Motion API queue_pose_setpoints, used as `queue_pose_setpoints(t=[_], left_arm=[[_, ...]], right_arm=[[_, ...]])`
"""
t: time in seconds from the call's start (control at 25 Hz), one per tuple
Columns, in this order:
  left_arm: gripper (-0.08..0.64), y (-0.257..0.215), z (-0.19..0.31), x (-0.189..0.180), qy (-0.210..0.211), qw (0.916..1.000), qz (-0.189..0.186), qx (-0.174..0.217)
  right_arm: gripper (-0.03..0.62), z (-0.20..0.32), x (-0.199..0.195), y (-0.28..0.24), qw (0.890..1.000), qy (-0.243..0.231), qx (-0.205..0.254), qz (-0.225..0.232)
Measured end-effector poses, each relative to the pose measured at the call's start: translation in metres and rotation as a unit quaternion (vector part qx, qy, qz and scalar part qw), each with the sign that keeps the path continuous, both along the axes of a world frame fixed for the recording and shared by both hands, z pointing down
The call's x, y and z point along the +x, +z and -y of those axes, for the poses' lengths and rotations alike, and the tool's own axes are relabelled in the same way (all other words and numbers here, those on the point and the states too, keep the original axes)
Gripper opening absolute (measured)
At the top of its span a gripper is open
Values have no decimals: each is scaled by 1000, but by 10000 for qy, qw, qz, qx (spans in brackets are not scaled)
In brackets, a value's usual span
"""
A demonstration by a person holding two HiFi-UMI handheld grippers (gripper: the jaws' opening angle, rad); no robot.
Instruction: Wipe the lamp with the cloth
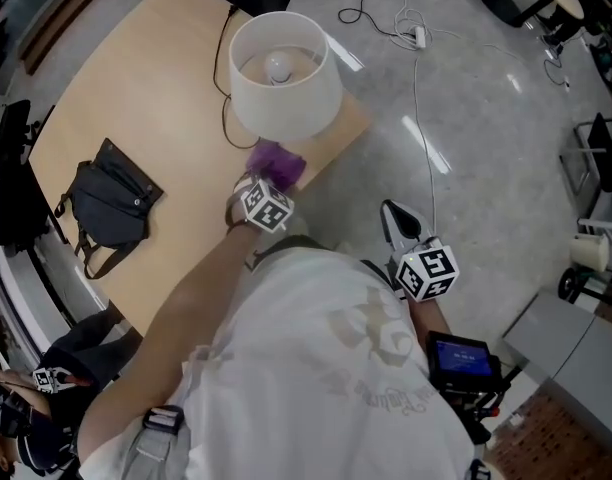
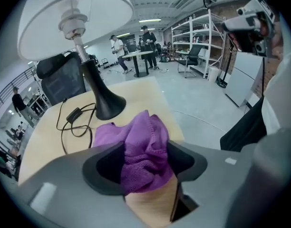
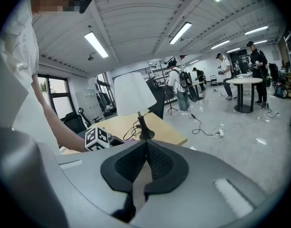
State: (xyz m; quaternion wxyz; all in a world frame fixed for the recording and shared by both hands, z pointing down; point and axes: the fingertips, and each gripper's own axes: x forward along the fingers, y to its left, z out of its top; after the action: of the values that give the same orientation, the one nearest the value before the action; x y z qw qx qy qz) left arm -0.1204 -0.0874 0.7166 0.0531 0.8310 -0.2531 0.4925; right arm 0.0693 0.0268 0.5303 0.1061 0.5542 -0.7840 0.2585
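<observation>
While a black bag (image 1: pixel 111 206) lies on the table (image 1: pixel 136 98) well left of the lamp (image 1: pixel 284 73), the lamp itself stands upright near the table's edge, with a white shade and a cord trailing from its black base. The purple cloth (image 2: pixel 140 141) lies bunched on the table just in front of the lamp's base. The left gripper (image 2: pixel 144 163) straddles the cloth, jaws spread wide and not clamping it. The right gripper (image 1: pixel 394 220), off the table to the lamp's right, has its jaws pressed together with nothing between them.
</observation>
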Motion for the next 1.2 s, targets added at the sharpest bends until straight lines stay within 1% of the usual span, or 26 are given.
queue_pose_setpoints(t=[0.08,0.24,0.32,0.4,0.48,0.6,0.72,0.8,0.88,0.92,1.04,1.16,1.2], left_arm=[[182,0,5,-8,-85,9999,73,31],[138,-1,7,-13,-103,9999,112,-18],[110,-3,5,-16,-287,9994,-17,-180],[100,-9,2,-21,-509,9979,-220,-330],[95,-18,-2,-25,-662,9959,-487,-383],[95,-40,-8,-28,-816,9911,-993,-356],[95,-67,-10,-28,-986,9833,-1506,-256],[95,-85,-11,-30,-1175,9766,-1799,-128],[95,-100,-11,-36,-1450,9672,-2086,4],[95,-109,-12,-40,-1638,9605,-2251,36],[95,-147,-14,-50,-2157,9352,-2802,166],[95,-186,-15,-64,-2379,9123,-3289,550],[95,-199,-14,-69,-2433,9027,-3480,695]], right_arm=[[12,2,-2,0,10000,-8,-3,10],[14,7,-8,-2,9999,-99,37,-5],[12,10,-10,-3,9999,-143,48,-5],[12,12,-11,-3,9998,-185,63,0],[12,12,-12,-4,9997,-219,72,0],[14,12,-15,-3,9996,-268,65,20],[12,17,-20,-4,9991,-425,77,41],[12,24,-24,-5,9982,-592,102,58],[12,30,-28,-7,9972,-732,123,80],[12,33,-30,-8,9967,-799,132,86],[12,41,-36,-13,9947,-1009,170,93],[12,45,-50,-16,9926,-1185,214,147],[12,45,-55,-16,9920,-1233,218,164]])
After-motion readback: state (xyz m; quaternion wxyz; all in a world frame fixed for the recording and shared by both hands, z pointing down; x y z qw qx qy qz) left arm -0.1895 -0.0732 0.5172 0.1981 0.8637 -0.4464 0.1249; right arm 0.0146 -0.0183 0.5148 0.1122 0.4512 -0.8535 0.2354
